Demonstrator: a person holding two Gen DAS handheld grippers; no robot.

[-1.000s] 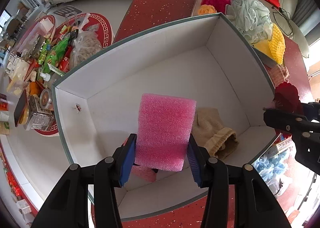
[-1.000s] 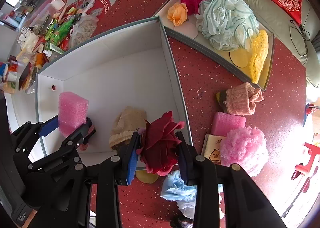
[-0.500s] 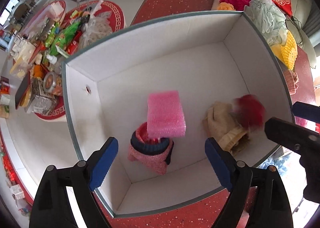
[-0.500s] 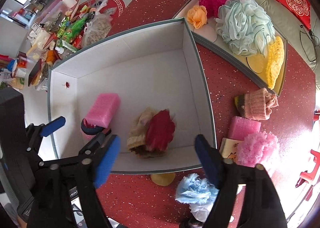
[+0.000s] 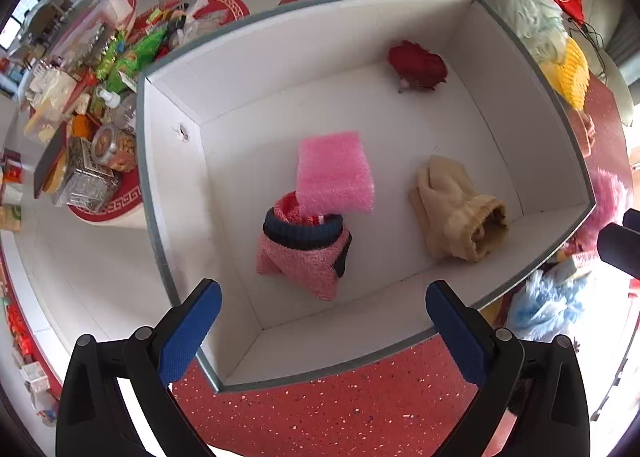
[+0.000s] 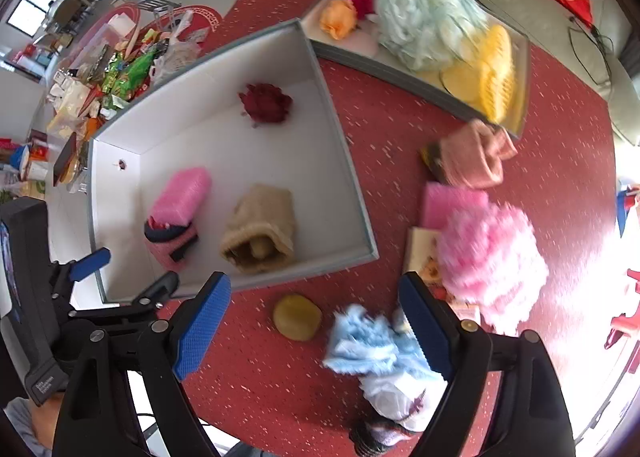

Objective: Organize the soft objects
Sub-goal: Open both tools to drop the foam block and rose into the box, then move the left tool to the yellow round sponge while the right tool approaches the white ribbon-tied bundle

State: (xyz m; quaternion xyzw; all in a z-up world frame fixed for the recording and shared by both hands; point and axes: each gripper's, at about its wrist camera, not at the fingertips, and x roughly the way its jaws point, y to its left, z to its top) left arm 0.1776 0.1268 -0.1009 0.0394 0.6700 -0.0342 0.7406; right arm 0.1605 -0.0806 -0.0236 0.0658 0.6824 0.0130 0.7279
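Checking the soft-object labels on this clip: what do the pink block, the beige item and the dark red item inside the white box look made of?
Pink block: foam sponge, by its porous, matte surface.
Beige item: thick fleecy knit, with a ribbed cuff round an open end.
Dark red item: probably fabric petals, like a cloth flower; too small to be sure.

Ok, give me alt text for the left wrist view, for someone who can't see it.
The open left claw hangs empty over a white box on a red table. Inside the box, a pink sponge leans on a pink knit hat, with a beige hat beside them and a red flower in the far corner.
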